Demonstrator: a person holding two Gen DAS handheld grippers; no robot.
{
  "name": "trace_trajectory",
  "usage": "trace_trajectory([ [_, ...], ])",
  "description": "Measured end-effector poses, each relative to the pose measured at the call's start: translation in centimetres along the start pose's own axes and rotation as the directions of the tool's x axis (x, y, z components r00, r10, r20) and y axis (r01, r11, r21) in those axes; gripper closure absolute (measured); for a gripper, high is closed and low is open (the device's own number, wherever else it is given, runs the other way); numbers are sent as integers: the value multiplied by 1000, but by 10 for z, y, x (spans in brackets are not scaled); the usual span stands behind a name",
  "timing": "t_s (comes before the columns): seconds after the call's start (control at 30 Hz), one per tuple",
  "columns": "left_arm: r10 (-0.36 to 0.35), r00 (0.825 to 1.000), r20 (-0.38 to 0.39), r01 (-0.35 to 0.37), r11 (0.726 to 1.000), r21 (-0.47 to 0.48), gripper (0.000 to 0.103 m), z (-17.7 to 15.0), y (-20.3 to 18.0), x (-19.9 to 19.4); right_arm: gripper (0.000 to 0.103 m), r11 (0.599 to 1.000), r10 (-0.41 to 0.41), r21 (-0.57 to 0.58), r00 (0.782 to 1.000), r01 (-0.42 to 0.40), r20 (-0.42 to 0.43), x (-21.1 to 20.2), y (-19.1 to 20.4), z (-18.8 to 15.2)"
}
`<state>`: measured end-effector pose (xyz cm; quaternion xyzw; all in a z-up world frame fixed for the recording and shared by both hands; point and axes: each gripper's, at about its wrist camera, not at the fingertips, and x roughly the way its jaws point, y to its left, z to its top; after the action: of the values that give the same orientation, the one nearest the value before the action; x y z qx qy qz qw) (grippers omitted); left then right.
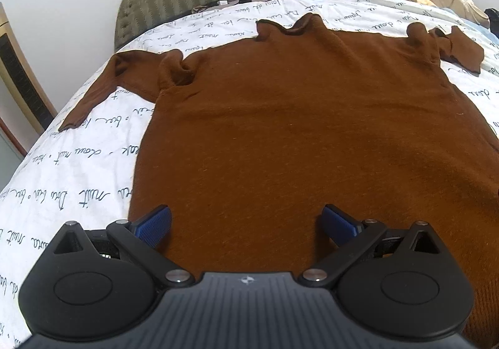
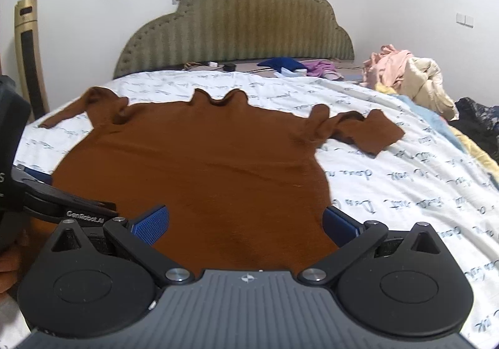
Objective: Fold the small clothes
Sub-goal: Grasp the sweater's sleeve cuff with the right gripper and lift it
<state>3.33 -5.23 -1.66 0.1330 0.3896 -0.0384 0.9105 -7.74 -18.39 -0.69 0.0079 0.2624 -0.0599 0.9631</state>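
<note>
I hold my left gripper [image 1: 246, 225] and right gripper [image 2: 244, 225], both spread wide and empty, at the near hem of 1 brown sweater [image 1: 296, 130]. It lies flat on the bed [image 1: 78, 180], long axis running away toward the headboard [image 2: 234, 21], its 2 sleeves out sideways.

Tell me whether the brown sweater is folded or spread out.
Spread out. The sweater lies flat on the bed, sleeves out to both sides; only the right sleeve is doubled over.
</note>
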Motion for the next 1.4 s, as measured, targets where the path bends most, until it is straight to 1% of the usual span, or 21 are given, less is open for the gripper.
trace_trajectory([
  [0.17,-3,1000,0,3,1000,5,0,2,-5,5,0,1000,-15,-17,1000,15,3,5,-6,4],
  [0.27,-10,1000,21,10,1000,-5,0,2,-6,6,1,1000,-12,-24,1000,13,12,10,-12,7],
  [0.37,-7,999,50,8,1000,-12,0,0,-7,7,3,999,-30,-27,999,31,33,18,-27,13],
  [0.47,6,997,82,-6,1000,-7,0,-1,-9,8,8,997,-70,-24,997,71,39,38,-54,22],
  [0.57,8,994,113,-7,1000,-5,0,-3,-11,7,18,993,-118,-14,993,119,26,69,-87,34],
  [0.63,6,992,125,-6,1000,1,0,-4,-13,8,25,988,-153,-27,988,153,22,92,-107,40],
  [0.7,14,993,115,-16,1000,17,0,-6,-17,13,26,981,-185,-58,983,185,3,120,-126,45],
  [0.77,18,994,106,-21,999,26,0,-9,-20,19,29,978,-193,-84,981,191,-25,149,-141,50],
  [0.8,18,994,111,-21,1000,24,0,-10,-20,19,32,976,-199,-100,979,194,-40,163,-148,51],
  [0.87,20,992,123,-23,999,25,0,-11,-21,19,35,971,-209,-138,976,198,-70,188,-155,52],
  [0.97,25,991,134,-29,999,32,0,-13,-23,21,44,959,-226,-192,970,207,-84,215,-161,54],
  [1.0,26,990,138,-30,999,32,0,-14,-24,21,55,957,-234,-194,968,214,-90,221,-164,56],
  [1.03,27,990,142,-32,999,34,0,-14,-24,21,70,958,-241,-185,966,220,-97,225,-168,58],
  [1.07,27,989,144,-32,999,35,0,-14,-24,21,77,962,-237,-160,966,219,-100,226,-173,60],
  [1.13,24,989,144,-28,999,31,0,-14,-23,22,99,972,-217,-106,973,209,-81,219,-184,65],
  [1.23,15,990,140,-17,1000,19,0,-14,-21,23,99,966,-246,-80,969,245,-2,192,-195,68],
  [1.3,9,991,137,-11,1000,11,0,-14,-20,23,99,965,-257,-34,966,258,34,169,-211,71],
  [1.37,5,991,135,-6,1000,4,0,-14,-19,23,99,954,-300,10,951,300,71,143,-232,73],
  [1.4,5,991,134,-5,1000,2,0,-14,-19,23,99,944,-329,29,940,328,87,130,-245,74],
])
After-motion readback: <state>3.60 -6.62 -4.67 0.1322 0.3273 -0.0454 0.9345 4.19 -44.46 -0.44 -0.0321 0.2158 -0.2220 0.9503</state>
